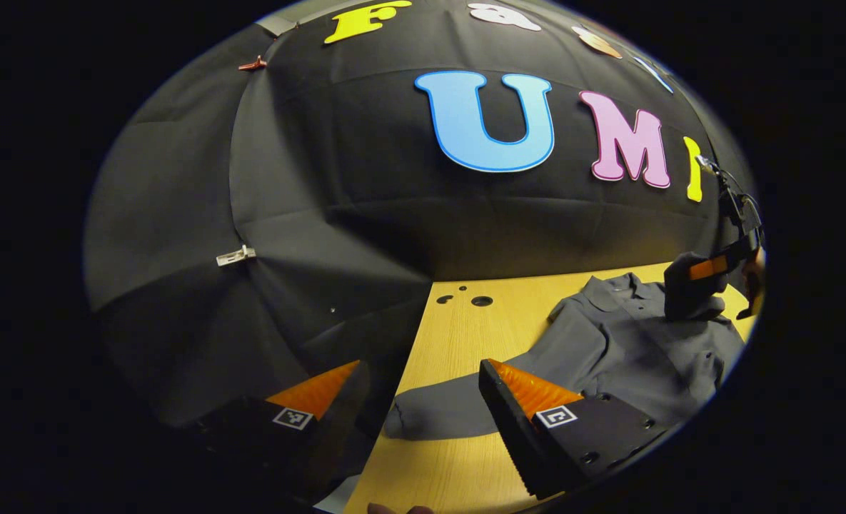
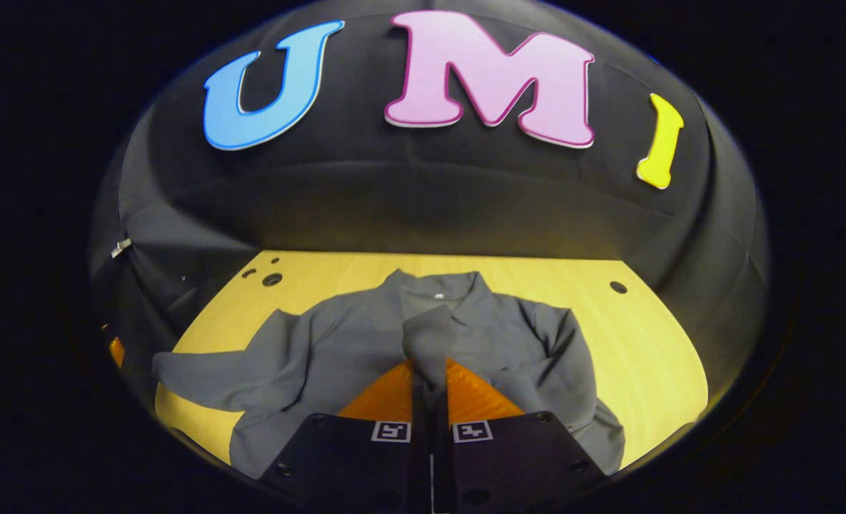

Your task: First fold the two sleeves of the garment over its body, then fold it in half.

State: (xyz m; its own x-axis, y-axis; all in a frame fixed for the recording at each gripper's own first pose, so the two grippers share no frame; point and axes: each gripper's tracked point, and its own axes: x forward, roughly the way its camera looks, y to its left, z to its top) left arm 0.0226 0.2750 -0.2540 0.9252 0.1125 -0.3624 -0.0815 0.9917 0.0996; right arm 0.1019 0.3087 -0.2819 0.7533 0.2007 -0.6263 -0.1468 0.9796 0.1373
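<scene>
A grey shirt (image 2: 365,343) lies spread on the yellow tabletop (image 2: 651,357), collar toward the far edge. The right tongs (image 2: 428,378) are pinched tight on one sleeve (image 2: 426,343), drawn over the shirt's body. The left tongs (image 1: 423,389) stand wide apart above the other sleeve (image 1: 440,414), which lies outstretched near the tabletop's left edge.

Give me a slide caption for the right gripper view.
Right gripper shut on a grey shirt sleeve, carried over the body on the wooden table.
</scene>
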